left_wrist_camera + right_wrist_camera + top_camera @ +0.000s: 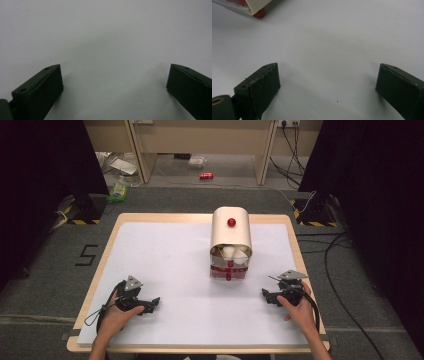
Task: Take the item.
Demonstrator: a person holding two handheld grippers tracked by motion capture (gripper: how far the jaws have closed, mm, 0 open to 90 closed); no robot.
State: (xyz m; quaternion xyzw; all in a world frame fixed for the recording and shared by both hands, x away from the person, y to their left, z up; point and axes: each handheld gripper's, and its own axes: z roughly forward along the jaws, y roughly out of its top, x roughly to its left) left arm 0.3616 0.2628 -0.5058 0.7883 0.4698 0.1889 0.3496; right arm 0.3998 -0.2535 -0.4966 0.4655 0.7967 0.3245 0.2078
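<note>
A cream box with a rounded top (231, 237) stands at the middle back of the white table sheet (175, 265). It has a red knob (231, 222) on top, and its near side shows white cups and red parts. My left gripper (155, 302) rests on the sheet at the front left, held by a hand. In its own view its jaws stand wide apart over bare white sheet, gripper (113, 85) open. My right gripper (265, 294) lies at the front right, also held. It is open (328, 85), and a corner of the box (254, 7) shows at the top left of its view.
The table has a wooden rim (107, 240). Beyond it lie a grey floor, black curtains at both sides, cables (335, 265) at the right, a red can (206, 175) and some litter at the back.
</note>
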